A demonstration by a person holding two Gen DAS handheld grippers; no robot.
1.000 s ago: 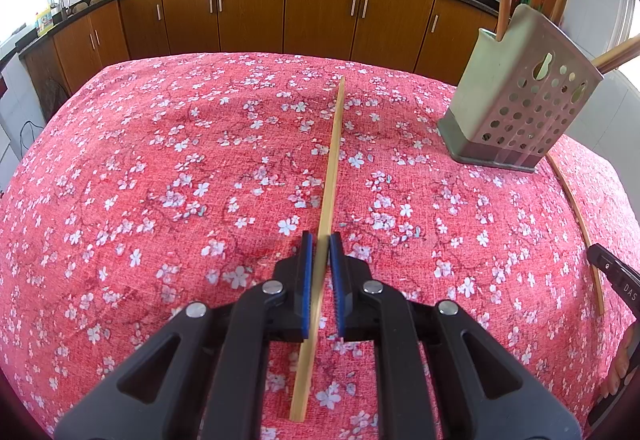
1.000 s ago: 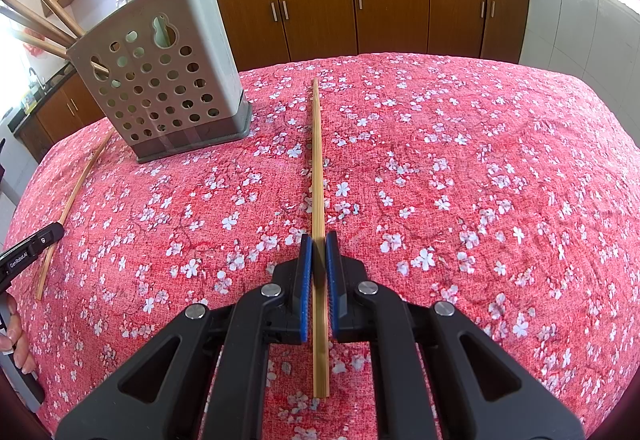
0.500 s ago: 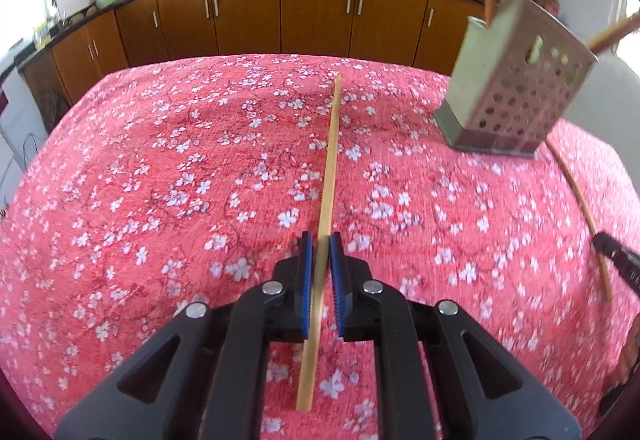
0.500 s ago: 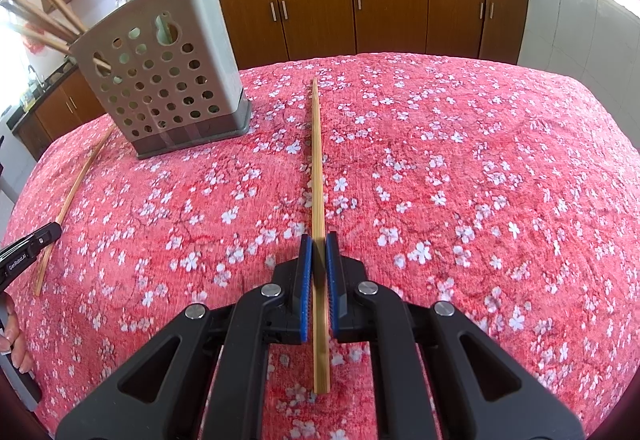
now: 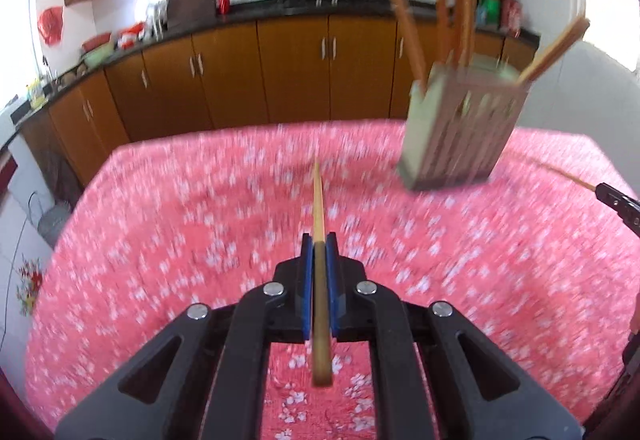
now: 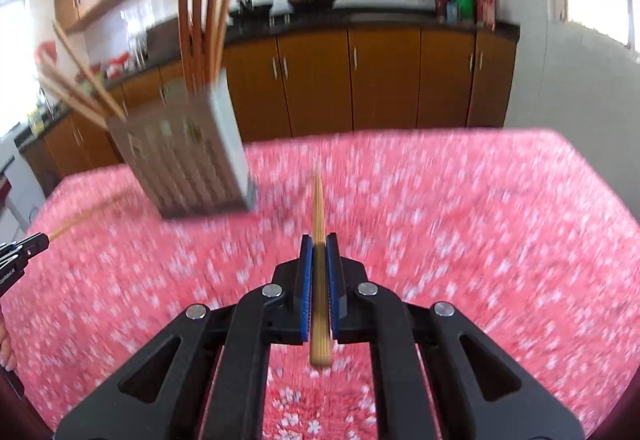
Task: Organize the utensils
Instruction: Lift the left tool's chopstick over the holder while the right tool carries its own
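With each claw clamped on a chopstick, left claw [image 5: 319, 244] on one stick [image 5: 318, 199] and right claw [image 6: 319, 244] on another [image 6: 318, 199], we judge we are mid-carry above the table [image 5: 160, 240]. Next we must tip each stick upright over the holder [image 6: 188, 159], far left of the right claw. Sticks already standing there [image 6: 200, 7] crowd its mouth; one loose stick [image 5: 560, 171] lies beside it.

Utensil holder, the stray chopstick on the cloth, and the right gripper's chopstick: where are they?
Utensil holder [image 6: 188, 163]: right wrist view, perforated front wall.
Stray chopstick [image 6: 80, 220]: right wrist view, mid-shaft.
Right gripper's chopstick [image 6: 318, 207]: right wrist view, shaft beyond the pads.
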